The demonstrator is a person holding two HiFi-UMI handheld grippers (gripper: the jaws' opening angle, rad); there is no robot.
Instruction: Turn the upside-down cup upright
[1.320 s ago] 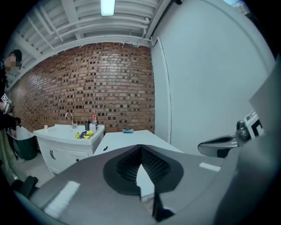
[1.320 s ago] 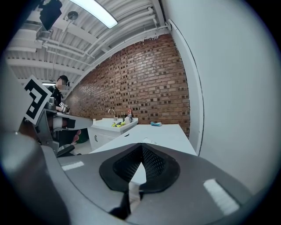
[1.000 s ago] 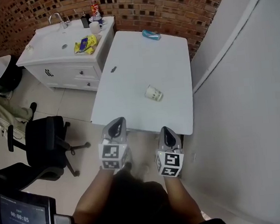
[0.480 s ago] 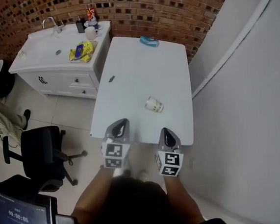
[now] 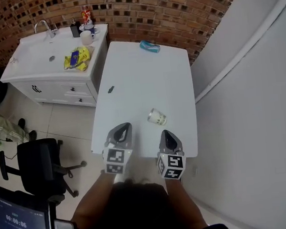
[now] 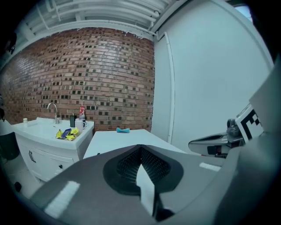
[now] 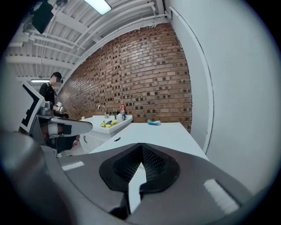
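Observation:
A small pale paper cup [image 5: 157, 116] sits on the white table [image 5: 144, 76], near its front edge and right of the middle. From above I cannot tell which end is up. My left gripper [image 5: 120, 132] hovers at the front edge, left of the cup and apart from it. My right gripper [image 5: 166, 137] is just in front of the cup, also clear of it. Both are shut with nothing between the jaws. In the left gripper view [image 6: 141, 151] and the right gripper view [image 7: 141, 151] my own jaws hide the cup.
A blue object [image 5: 149, 46] lies at the table's far end and a small dark item [image 5: 111, 89] near its left edge. A sink cabinet [image 5: 52, 60] with a yellow packet [image 5: 76, 59] and mug [image 5: 86, 38] adjoins on the left. An office chair [image 5: 37, 164] stands nearby; a white wall [image 5: 252, 101] runs along the right.
Both grippers have come forward from over the floor to the table's front edge. The cup now lies much nearer to them. Both stayed shut.

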